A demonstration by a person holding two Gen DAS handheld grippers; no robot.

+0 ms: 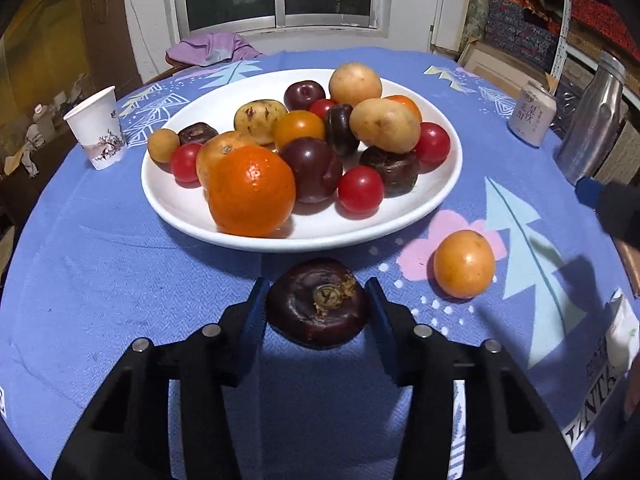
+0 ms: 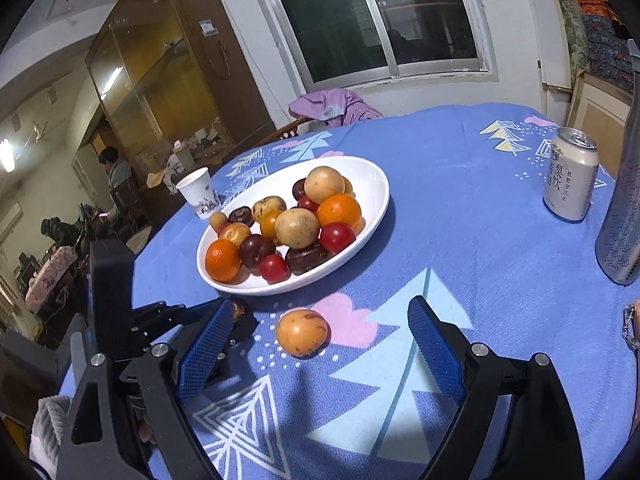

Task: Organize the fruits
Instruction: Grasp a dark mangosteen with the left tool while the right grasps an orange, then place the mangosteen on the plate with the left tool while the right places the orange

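Left wrist view: the left claw sits low over a round bench covered in a blue patterned cloth. Its two blue pads press against either side of a dark brown, flattened fruit, clamped on it where it lies on the cloth just in front of a white plate. The plate is heaped with fruit: a large orange at the near edge, dark plums, small red round fruits, pale yellow-brown ones and more dark flattened ones. A loose orange-yellow fruit lies on the cloth to the right of the clamped one, near the plate but not touching it. A paper cup stands left of the plate; a drink can and a metal bottle stand at the far right.

Right wrist view: the right claw is spread wide and grips nothing. The loose orange-yellow fruit lies on the cloth between its blue pads, touching neither. The left claw appears at the left, just beside the plate.
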